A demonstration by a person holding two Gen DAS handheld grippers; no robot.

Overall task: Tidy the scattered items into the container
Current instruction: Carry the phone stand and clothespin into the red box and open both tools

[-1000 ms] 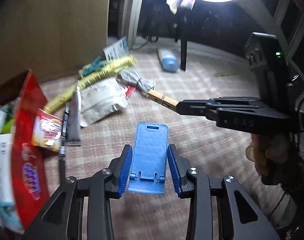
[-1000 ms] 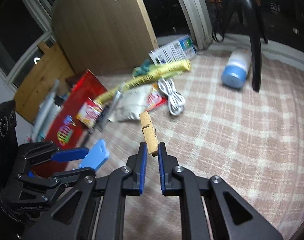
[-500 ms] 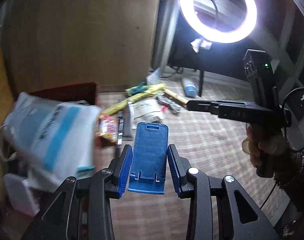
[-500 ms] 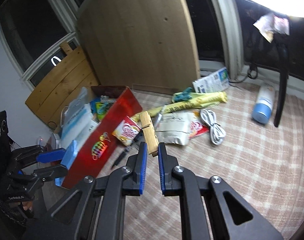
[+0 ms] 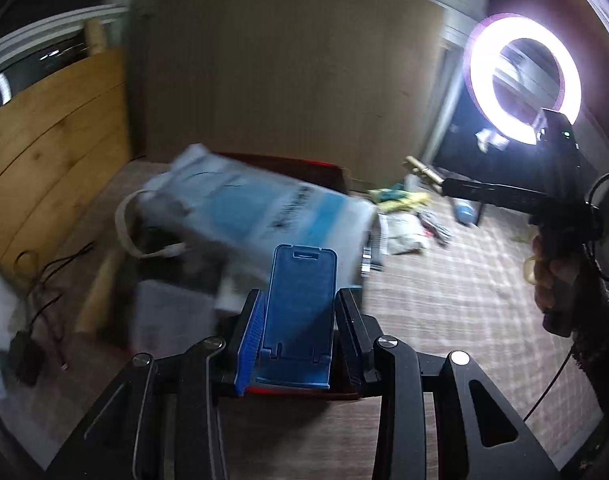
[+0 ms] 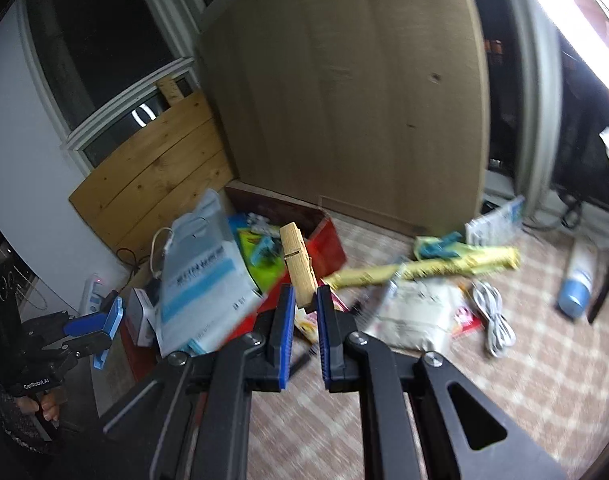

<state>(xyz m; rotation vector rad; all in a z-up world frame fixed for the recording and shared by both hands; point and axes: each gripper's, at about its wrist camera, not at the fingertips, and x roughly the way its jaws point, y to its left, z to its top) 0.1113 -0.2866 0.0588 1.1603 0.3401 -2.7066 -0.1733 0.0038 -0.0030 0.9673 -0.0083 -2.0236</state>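
I carry a stiff, light blue phone stand (image 5: 300,312) clamped by its edges in my left gripper (image 5: 300,340) and a wooden clothespin (image 6: 299,270) pinched by its tail in my right gripper (image 6: 304,334), seemingly above the red box (image 6: 328,248)

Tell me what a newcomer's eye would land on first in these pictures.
The glowing ring light at upper right of the left wrist view. Next, what each gripper carries: the left gripper holds a blue phone stand, the right gripper a wooden clothespin, both near the crammed red box by the wooden board.
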